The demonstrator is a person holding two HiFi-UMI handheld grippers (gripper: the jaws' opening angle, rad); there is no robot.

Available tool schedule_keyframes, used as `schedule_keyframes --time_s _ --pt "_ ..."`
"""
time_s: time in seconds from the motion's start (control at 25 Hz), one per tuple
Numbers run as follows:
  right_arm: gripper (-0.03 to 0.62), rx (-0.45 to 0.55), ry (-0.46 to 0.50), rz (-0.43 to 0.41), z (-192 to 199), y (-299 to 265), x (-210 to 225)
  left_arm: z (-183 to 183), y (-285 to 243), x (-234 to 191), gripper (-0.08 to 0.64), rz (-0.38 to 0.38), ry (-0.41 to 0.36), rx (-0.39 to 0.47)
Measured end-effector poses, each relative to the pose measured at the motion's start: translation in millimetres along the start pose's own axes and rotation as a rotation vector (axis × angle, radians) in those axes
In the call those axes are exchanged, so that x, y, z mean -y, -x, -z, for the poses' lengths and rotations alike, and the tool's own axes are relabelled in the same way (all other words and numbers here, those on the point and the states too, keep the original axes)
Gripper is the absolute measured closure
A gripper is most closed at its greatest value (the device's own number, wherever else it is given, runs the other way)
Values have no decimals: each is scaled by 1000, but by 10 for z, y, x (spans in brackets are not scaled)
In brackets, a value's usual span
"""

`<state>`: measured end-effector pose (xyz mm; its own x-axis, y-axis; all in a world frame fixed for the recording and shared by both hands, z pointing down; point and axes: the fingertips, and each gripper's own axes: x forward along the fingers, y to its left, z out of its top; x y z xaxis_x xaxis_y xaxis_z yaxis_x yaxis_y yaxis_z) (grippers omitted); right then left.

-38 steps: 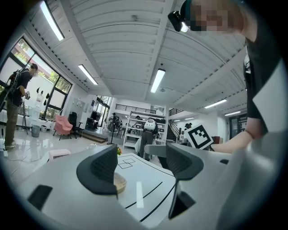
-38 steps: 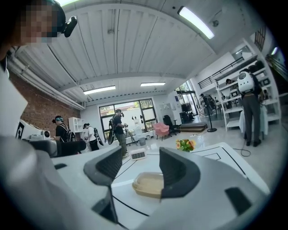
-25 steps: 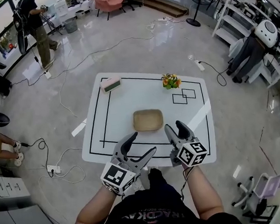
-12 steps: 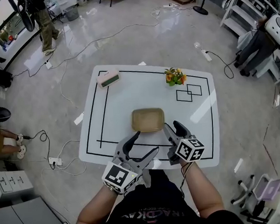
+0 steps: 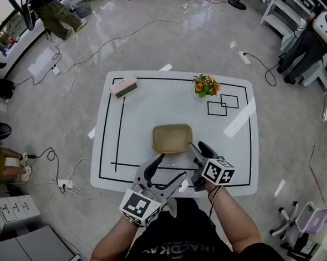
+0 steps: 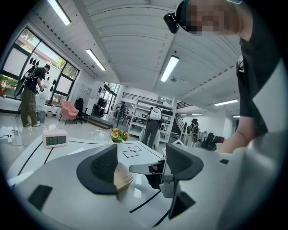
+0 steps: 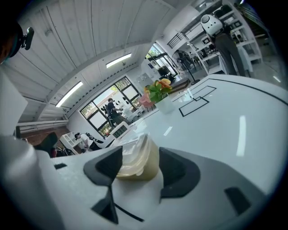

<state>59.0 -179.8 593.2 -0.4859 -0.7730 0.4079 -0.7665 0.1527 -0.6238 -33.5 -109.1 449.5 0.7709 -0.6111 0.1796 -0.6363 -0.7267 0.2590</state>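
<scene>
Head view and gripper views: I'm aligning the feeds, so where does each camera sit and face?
Head view: on the person's head, looking steeply down at the white table; forearms, left tongs and right tongs show.
Left gripper view: rides the left tongs, looking low across the table toward shelves; its open jaws and the right tongs show.
Right gripper view: rides the right tongs, facing windows; its open jaws frame the tan tray.
Shared: all show the tray, flowers and clock.
</scene>
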Motion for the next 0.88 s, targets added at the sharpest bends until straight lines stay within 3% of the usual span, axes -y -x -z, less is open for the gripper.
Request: schedule_keyframes --time_s 0.88 --pt "353 -81 -82 10 224 -173 56 73 -40 -96 233 -15 25 -19"
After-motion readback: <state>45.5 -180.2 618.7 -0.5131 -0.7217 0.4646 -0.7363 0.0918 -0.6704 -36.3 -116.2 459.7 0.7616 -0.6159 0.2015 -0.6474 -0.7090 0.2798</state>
